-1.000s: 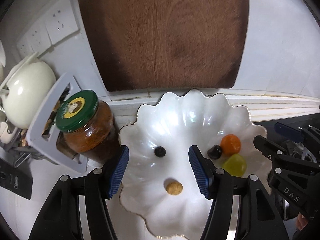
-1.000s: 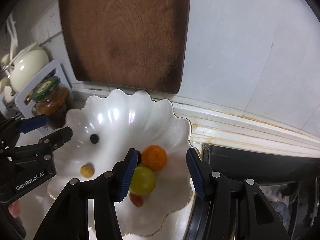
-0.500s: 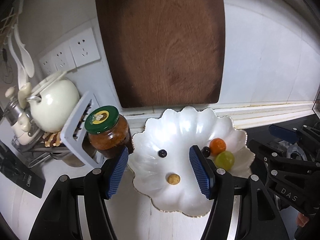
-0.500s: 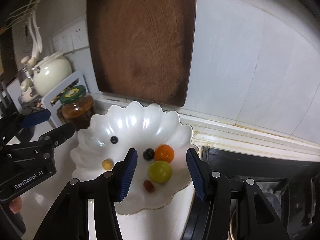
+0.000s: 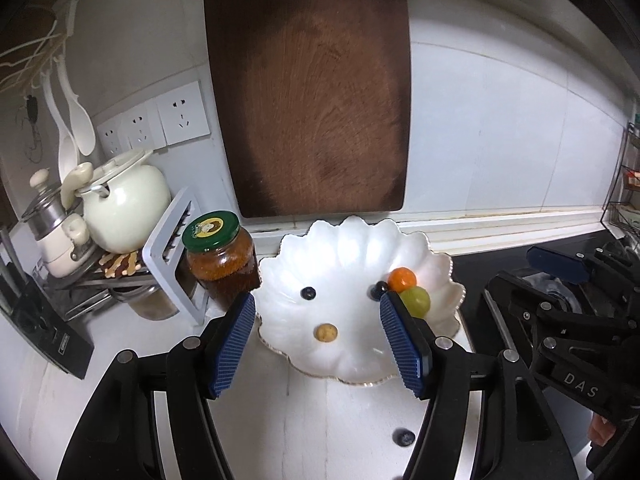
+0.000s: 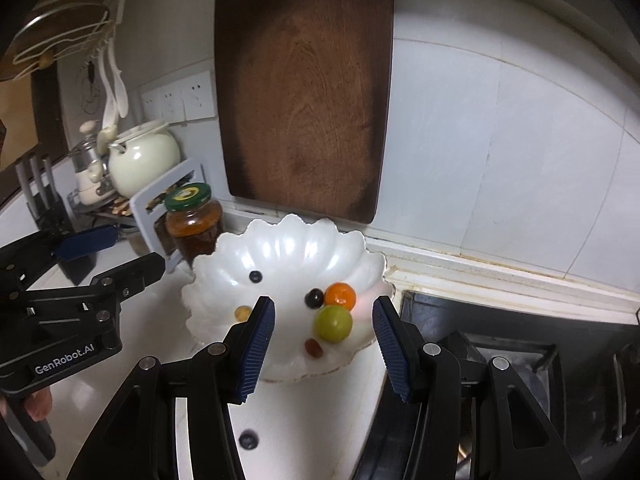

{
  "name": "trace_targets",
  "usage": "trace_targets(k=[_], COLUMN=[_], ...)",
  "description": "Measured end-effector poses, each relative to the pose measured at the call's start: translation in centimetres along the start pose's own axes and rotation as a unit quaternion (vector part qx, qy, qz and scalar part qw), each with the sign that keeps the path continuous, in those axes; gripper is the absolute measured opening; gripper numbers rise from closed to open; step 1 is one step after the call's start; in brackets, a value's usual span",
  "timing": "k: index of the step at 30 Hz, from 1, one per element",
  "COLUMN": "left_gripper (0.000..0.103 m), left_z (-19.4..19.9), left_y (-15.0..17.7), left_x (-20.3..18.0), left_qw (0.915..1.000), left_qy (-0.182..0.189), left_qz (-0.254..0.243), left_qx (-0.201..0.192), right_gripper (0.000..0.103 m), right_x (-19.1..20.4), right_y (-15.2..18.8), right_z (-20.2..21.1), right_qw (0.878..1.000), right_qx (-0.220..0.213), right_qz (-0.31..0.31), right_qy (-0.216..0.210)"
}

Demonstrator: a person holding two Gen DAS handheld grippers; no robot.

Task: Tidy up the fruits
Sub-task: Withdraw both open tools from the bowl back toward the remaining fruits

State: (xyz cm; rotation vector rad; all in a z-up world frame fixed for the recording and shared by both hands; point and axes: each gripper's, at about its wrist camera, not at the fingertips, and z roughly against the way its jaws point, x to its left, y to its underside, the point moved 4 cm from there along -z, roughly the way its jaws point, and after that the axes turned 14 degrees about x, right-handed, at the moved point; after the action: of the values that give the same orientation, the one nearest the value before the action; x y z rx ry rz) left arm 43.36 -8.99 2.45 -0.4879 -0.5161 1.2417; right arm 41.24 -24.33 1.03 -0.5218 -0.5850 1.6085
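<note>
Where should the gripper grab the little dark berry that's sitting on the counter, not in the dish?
Probably around its middle, coming straight down from above. The blueberry is small, round and lies alone on the flat white counter, in front of the shell-shaped dish, so the sides are free. Pinch gently, since it could roll or squash. Both grippers look empty now.

two brand marks, one on each gripper

"das" reads in pale letters on the right gripper [image 5: 576, 280] body; "genrobot.ai" on the left gripper [image 6: 108, 250] body. the jar lid [image 5: 211, 231] label is too small to read.
</note>
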Motion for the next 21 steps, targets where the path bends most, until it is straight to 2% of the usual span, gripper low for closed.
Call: trace_targets(k=[10,21], left_gripper=[0.066,0.066], left_z=[3.4,5.4], left_y=[3.2,6.5], left_x=[-0.2,-0.7], left_qw=[0.9998,0.9997], left_qy=[-0.007,-0.011], left_qz=[-0.002,-0.007], left_qx=[-0.021,-0.022], right_gripper=[0.052,0.052], right_x=[0.9,1.4], right_y=[2.9,6.0], right_z=[3.1,4.7], right_qw=[1.000,0.999], right_qx=[-0.026,-0.024], right_qz=[0.009,0.020], right_qy=[0.004,0.001])
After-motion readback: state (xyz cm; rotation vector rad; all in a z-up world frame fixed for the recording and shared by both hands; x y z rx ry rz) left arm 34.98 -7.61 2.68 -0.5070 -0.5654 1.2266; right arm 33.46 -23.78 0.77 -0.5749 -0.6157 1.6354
